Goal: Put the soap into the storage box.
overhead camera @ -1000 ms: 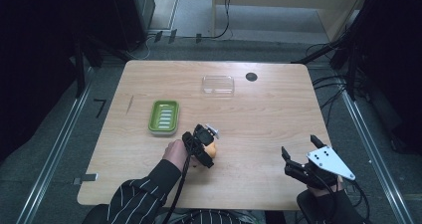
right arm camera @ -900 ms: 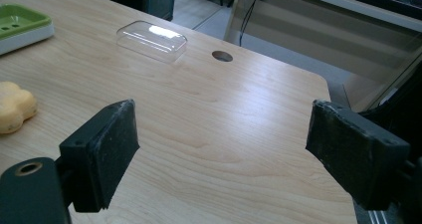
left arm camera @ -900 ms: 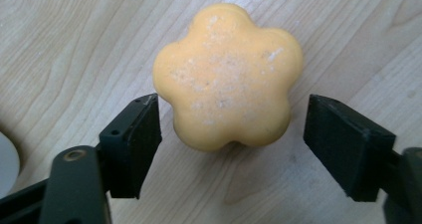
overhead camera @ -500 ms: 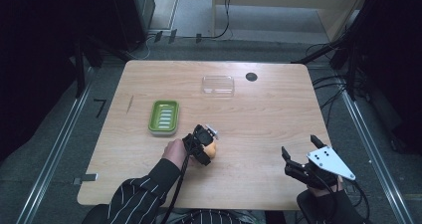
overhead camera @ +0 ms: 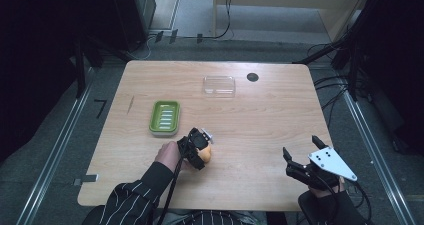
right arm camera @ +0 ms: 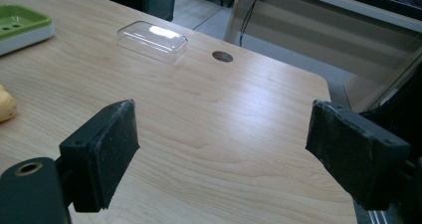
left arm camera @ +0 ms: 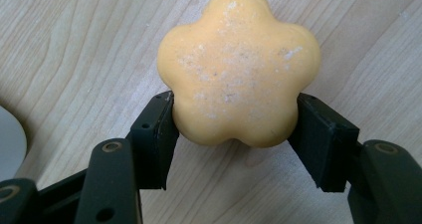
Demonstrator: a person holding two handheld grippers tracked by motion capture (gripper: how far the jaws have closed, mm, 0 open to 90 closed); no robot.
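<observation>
An orange flower-shaped soap (left arm camera: 239,67) lies on the wooden table (overhead camera: 260,125), a little right of a green soap dish (overhead camera: 164,118). My left gripper (left arm camera: 238,112) points down at it, and both black pads press on its sides. Its jaws have just closed in on the soap and then eased very slightly. From above, the left gripper (overhead camera: 199,142) covers most of the soap (overhead camera: 205,154). My right gripper (overhead camera: 300,146) hovers open near the table's front right edge, nothing between its jaws (right arm camera: 221,139). The soap's edge (right arm camera: 6,104) shows at the far left of the right gripper view.
A clear plastic lid (overhead camera: 219,85) lies toward the back of the table, with a dark round hole (overhead camera: 252,77) just right of it. Both also appear in the right gripper view: lid (right arm camera: 152,41), hole (right arm camera: 222,56), plus the green dish (right arm camera: 22,20).
The left gripper's jaws have drawn in around the orange soap and the hand has shifted slightly. The right gripper has stayed put.
</observation>
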